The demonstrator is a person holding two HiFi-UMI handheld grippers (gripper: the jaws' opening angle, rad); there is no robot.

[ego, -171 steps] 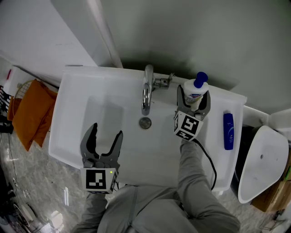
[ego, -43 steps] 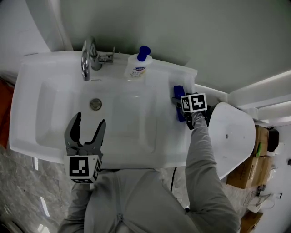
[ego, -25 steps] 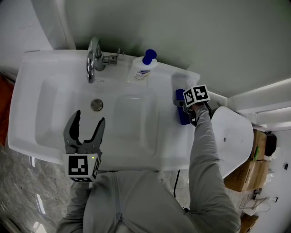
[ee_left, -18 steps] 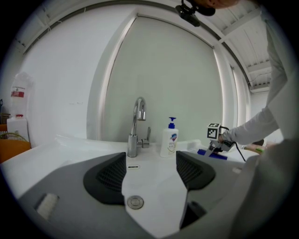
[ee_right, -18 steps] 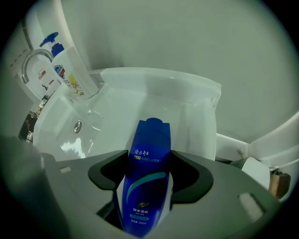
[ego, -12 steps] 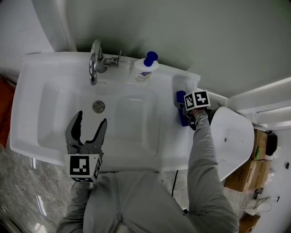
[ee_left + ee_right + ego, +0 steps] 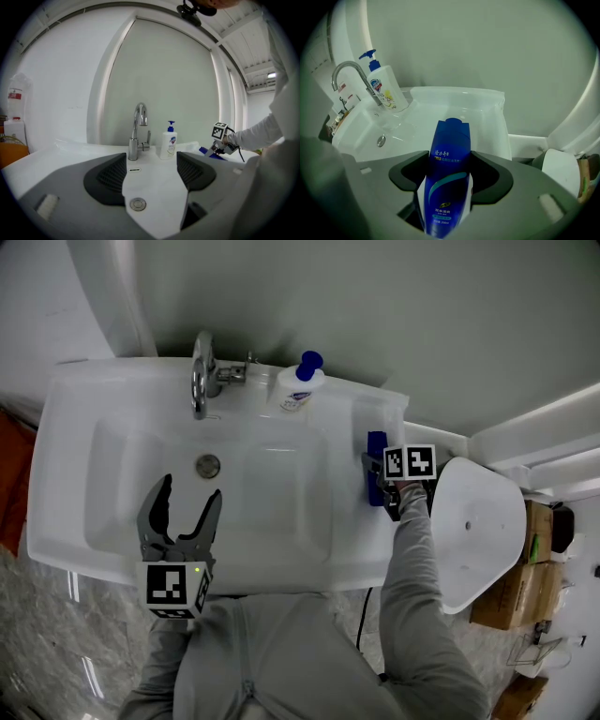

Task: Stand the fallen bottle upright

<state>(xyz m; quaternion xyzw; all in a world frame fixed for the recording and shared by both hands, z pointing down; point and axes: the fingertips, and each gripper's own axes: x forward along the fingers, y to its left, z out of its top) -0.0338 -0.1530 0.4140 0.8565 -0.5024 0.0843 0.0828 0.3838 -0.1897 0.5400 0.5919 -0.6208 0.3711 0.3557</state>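
1. The left gripper [image 7: 191, 489] hangs over the sink's [image 7: 66, 521] front edge with its jaws wide apart and empty, probably parked clear of the work.
2. The faucet [image 7: 200, 381] and the white pump soap bottle [image 7: 298, 386] stand upright on the back ledge.
3. The blue shampoo bottle [image 7: 451, 140] lies on the right ledge, cap toward the wall. The right gripper [image 7: 449, 164] has just been closing its jaws, which now clamp the lower body — a hold that looks suited to tipping it upright.

Right of centre in the head view, the right tool [image 7: 382, 476], jaws just closing with the blue bottle [image 7: 377, 442] between them, is hiding part of that bottle. In the right gripper view its base is fading into the dark bottom edge.
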